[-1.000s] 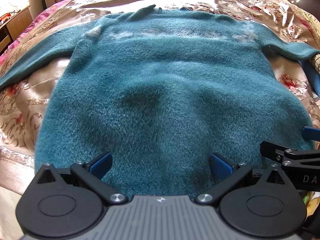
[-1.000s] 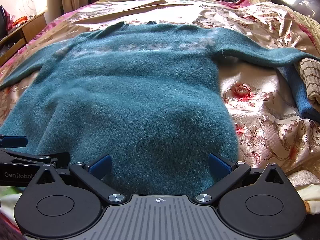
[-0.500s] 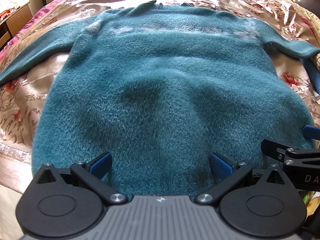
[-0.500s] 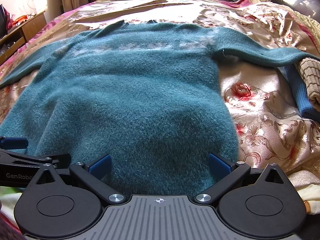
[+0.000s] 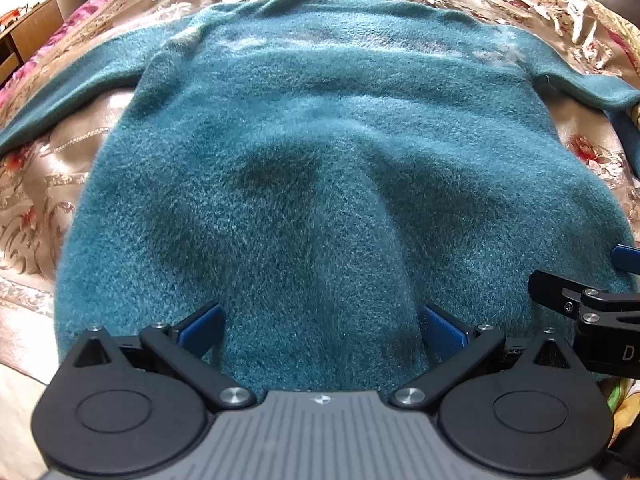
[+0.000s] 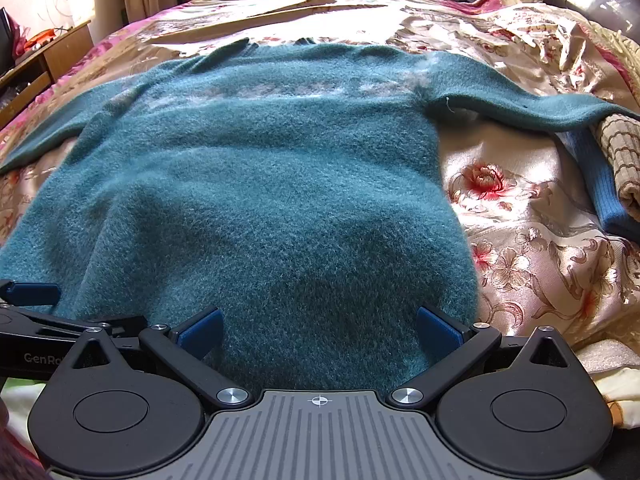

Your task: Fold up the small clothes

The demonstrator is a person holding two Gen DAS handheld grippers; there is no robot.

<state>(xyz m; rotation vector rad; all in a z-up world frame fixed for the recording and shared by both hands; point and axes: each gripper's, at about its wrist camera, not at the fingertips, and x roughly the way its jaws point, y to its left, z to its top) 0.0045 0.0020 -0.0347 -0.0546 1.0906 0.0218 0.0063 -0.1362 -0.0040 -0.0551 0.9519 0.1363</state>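
A fuzzy teal sweater (image 5: 320, 152) lies flat on the bed, hem toward me, sleeves spread left and right; it also shows in the right wrist view (image 6: 256, 184). My left gripper (image 5: 322, 330) is open, its blue pads either side of the hem's left part. My right gripper (image 6: 318, 330) is open, its pads either side of the hem's right part. Each gripper shows at the edge of the other's view: the right one (image 5: 592, 304) and the left one (image 6: 40, 312). The hem edge itself is hidden under the gripper bodies.
A floral satin bedspread (image 6: 528, 248) covers the bed. A blue knit piece (image 6: 600, 184) and a beige checked cloth (image 6: 620, 152) lie at the right, by the right sleeve end. A wooden cabinet (image 6: 48, 60) stands at the far left.
The left gripper has moved forward and tilted down over the sweater, which now fills more of its view. The right gripper has hardly moved. Both stay open.
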